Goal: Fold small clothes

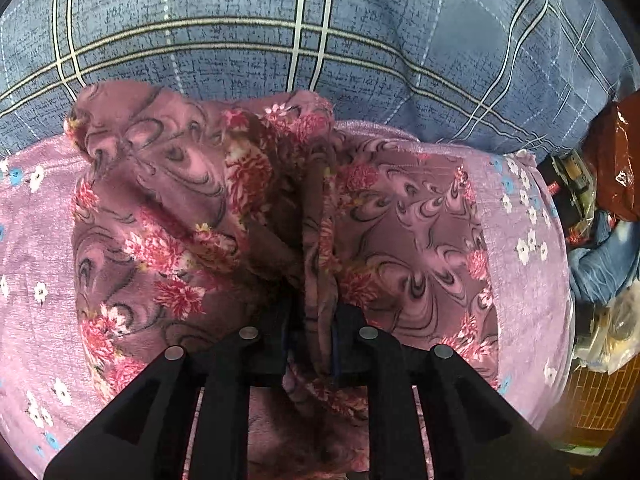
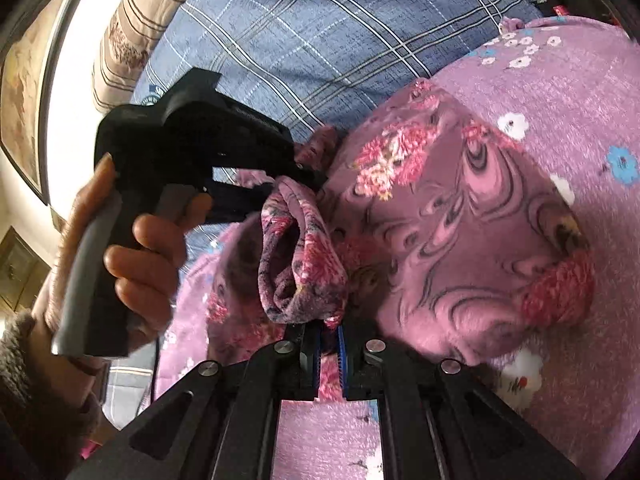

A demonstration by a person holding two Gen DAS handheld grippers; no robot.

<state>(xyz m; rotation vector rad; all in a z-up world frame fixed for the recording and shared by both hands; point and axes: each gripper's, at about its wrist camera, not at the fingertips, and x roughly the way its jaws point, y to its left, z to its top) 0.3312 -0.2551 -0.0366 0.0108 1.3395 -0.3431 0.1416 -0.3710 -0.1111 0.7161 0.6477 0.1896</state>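
A small fleecy garment (image 1: 168, 216) with a mauve swirl and red flower print lies bunched on a lilac flowered cloth (image 1: 32, 240). My left gripper (image 1: 314, 336) is shut on a raised fold of the garment at its near edge. In the right wrist view the garment (image 2: 460, 216) fills the middle. My right gripper (image 2: 330, 344) is shut on another edge of it, between blue pads (image 2: 341, 350). The left gripper (image 2: 304, 172) shows there too, held by a hand (image 2: 140, 248), pinching the garment's far edge.
The lilac cloth lies over a blue plaid bedspread (image 1: 280, 32). Bags and clutter (image 1: 608, 208) sit past the bed's right edge. A striped pillow (image 2: 132, 28) and a window (image 2: 72, 80) are at the upper left in the right wrist view.
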